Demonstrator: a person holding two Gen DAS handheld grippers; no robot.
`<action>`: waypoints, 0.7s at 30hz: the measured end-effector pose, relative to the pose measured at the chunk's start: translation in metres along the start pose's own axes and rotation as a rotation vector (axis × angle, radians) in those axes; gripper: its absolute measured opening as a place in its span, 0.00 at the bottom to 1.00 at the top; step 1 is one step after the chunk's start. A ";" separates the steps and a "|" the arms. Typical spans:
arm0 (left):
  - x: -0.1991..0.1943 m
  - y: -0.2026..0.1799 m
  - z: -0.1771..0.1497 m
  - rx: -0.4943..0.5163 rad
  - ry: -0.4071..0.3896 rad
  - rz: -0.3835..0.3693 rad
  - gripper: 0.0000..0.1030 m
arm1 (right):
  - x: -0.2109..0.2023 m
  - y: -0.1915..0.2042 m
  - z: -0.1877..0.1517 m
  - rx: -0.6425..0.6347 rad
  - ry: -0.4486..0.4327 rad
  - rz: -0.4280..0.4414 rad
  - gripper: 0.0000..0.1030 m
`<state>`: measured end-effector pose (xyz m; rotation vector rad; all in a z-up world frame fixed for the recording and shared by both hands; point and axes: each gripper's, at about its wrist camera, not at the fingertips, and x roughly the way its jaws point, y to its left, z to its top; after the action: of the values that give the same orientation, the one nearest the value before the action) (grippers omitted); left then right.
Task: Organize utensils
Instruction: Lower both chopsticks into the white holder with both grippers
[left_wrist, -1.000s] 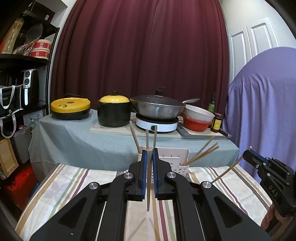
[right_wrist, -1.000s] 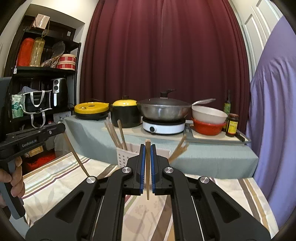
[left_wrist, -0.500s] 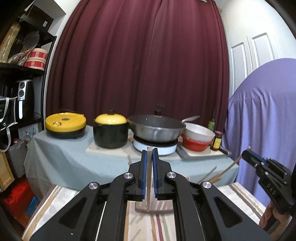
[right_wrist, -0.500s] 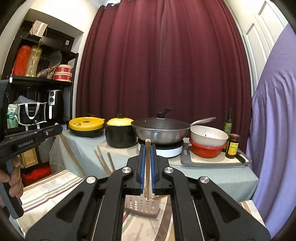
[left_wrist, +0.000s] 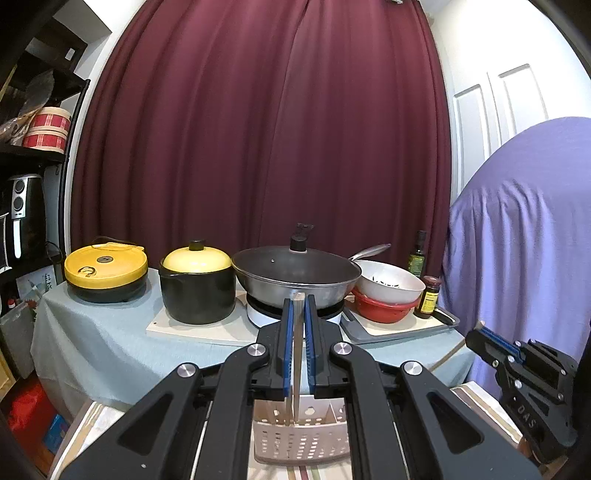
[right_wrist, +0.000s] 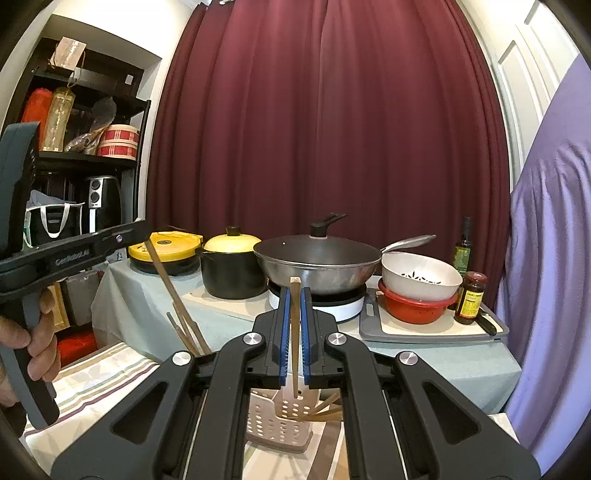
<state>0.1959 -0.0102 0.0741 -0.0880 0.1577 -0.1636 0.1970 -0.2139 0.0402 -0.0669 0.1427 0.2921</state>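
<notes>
A white perforated utensil holder (left_wrist: 301, 437) stands on the striped tablecloth, low between my fingers in both views, also in the right wrist view (right_wrist: 280, 421). My left gripper (left_wrist: 297, 314) is shut on a wooden chopstick (left_wrist: 297, 354), held upright above the holder. My right gripper (right_wrist: 294, 306) is shut on another wooden chopstick (right_wrist: 294, 332), upright above the holder. Several chopsticks (right_wrist: 184, 325) lean out of the holder's left side and others (right_wrist: 325, 408) out of its right. The right gripper shows at the right in the left wrist view (left_wrist: 517, 365); the left gripper at the left in the right wrist view (right_wrist: 66, 254).
Behind stands a table under a grey cloth (left_wrist: 110, 332) with a yellow cooker (left_wrist: 105, 267), a black pot with yellow lid (left_wrist: 197, 286), a wok (left_wrist: 295, 273) on a burner, stacked bowls (left_wrist: 388, 291) and bottles (left_wrist: 428, 297). Shelves (right_wrist: 81, 162) at left, purple-covered object (left_wrist: 517, 240) at right.
Both grippers have risen with their chopsticks, so the holder has dropped low in both views. The back table now sits lower in view. Both stay shut.
</notes>
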 end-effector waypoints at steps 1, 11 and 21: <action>0.003 0.000 0.000 0.002 0.001 0.003 0.06 | 0.004 -0.001 -0.001 0.001 0.008 0.001 0.06; 0.031 0.011 -0.017 0.010 0.062 0.039 0.06 | 0.036 -0.003 -0.014 0.004 0.078 0.012 0.06; 0.052 0.013 -0.039 0.028 0.107 0.033 0.06 | 0.063 0.003 -0.036 0.004 0.138 0.010 0.06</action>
<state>0.2423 -0.0089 0.0266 -0.0484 0.2634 -0.1373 0.2512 -0.1967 -0.0049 -0.0828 0.2802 0.2970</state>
